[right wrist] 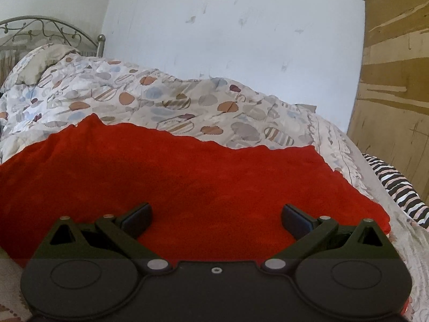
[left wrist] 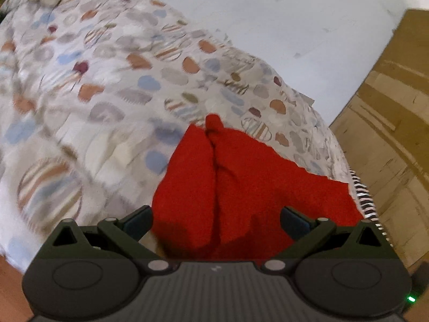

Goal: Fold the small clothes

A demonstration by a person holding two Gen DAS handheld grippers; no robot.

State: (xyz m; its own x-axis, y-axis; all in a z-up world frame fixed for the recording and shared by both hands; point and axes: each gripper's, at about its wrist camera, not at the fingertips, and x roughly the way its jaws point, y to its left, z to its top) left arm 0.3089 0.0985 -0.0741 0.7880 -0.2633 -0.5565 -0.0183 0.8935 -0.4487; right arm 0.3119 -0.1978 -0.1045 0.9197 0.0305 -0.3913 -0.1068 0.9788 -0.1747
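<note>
A red fleece garment (right wrist: 187, 177) lies spread on the patterned bedspread (right wrist: 166, 107). In the right wrist view it fills the foreground, flat, with a wavy far edge. My right gripper (right wrist: 215, 218) hovers just over its near part, jaws wide apart, nothing between them. In the left wrist view the same red garment (left wrist: 236, 182) shows a bunched fold running up to a small peak. My left gripper (left wrist: 215, 221) is open above the garment's near edge, with red cloth lying between the spread fingers but not pinched.
The bedspread (left wrist: 93, 80) stretches far to the left. A white wall (right wrist: 228, 32) stands behind the bed, a wooden wardrobe (right wrist: 396, 75) at the right. A black-and-white striped cloth (right wrist: 402, 187) lies at the bed's right edge. A metal headboard (right wrist: 48, 30) is at far left.
</note>
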